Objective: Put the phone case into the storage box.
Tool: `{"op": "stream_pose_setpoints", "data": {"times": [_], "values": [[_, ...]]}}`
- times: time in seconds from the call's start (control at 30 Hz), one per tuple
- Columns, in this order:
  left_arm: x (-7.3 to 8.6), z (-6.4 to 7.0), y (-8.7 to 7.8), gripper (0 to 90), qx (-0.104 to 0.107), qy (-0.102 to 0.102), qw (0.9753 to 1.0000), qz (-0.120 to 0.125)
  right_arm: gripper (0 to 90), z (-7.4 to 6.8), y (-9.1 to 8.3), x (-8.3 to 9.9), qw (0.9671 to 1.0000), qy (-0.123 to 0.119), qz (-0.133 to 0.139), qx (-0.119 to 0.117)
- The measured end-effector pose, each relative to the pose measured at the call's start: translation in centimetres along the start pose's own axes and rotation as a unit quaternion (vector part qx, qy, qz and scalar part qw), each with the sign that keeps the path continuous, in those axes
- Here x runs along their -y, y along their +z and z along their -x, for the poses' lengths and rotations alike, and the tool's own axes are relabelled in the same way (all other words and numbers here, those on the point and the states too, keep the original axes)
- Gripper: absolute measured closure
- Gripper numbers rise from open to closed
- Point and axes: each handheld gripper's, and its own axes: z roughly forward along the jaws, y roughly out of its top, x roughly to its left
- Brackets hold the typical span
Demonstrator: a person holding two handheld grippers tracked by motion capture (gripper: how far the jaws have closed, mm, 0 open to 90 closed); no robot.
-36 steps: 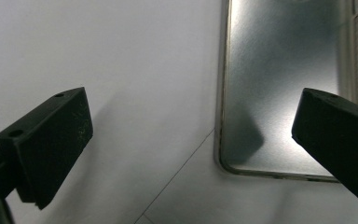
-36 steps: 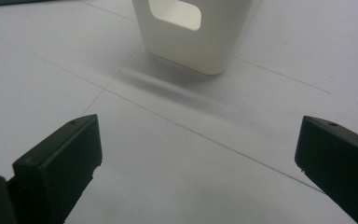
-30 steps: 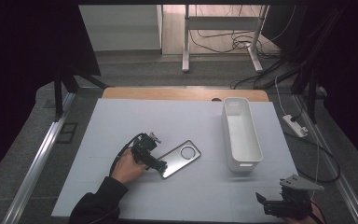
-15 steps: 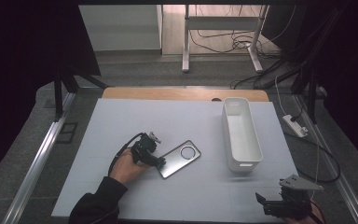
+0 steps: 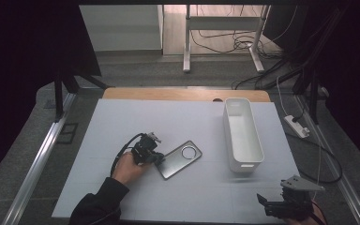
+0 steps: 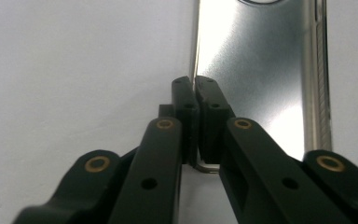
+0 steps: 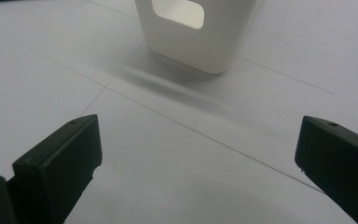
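The phone (image 5: 180, 159), a thin silver slab with a round camera ring near its far end, lies flat on the white table (image 5: 187, 126) in the high view, left of centre and turned on a slant. The left gripper (image 5: 155, 157) sits at the phone's near corner, the person's left hand (image 5: 127, 168) behind it. Well apart to the right stands a long white bin (image 5: 242, 133), upright and empty as far as its inside can be seen. The right gripper (image 5: 268, 202) rests at the table's near right edge, short of the bin's near end.

In the left gripper view the left gripper (image 6: 195, 95) has its jaws pressed together on the phone's (image 6: 256, 70) long edge near the corner, one jaw over the brushed metal back and the other outside the rim. The phone looks stiff, light and slick; a pinch on so narrow a rim could slip or let the slab swing, so a hold nearer the middle of the long edge would likely be steadier, and the camera ring is best left untouched.

In the right gripper view the right gripper (image 7: 198, 154) has its jaws wide apart over bare table, holding nothing, with the bin's (image 7: 200, 39) end wall and handle cut-out just ahead.
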Motion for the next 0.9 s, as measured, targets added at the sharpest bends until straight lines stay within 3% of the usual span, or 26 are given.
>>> {"op": "stream_pose_setpoints", "data": {"times": [0.2, 0.43, 0.57, 0.73, 0.9], "values": [[0.0, 0.2, 0.0, 89.2, -0.004, 0.001, 1.0, 0.003, 0.9, 0.0, 0.0, 0.0, 1.0, -0.001, 0.001, 0.0], [0.2, 0.3, -1.1, 89.3, -0.014, -0.002, 0.9994, 0.032, 0.9, 0.0, 0.0, 0.0, 1.0, -0.001, 0.001, 0.0], [0.5, 0.7, -2.0, 89.3, -0.029, 0.0, 0.9976, 0.064, 0.9, 0.0, 0.0, 0.0, 1.0, -0.002, 0.002, 0.0], [0.9, 1.3, -3.1, 89.3, -0.033, -0.006, 0.9947, 0.097, 0.9, 0.0, 0.0, 0.0, 1.0, -0.002, 0.001, 0.0], [1.3, 1.8, -3.9, 89.3, -0.037, 0.002, 0.993, 0.112, 0.9, 0.0, 0.0, 0.0, 1.0, -0.002, 0.001, -0.001]]}}
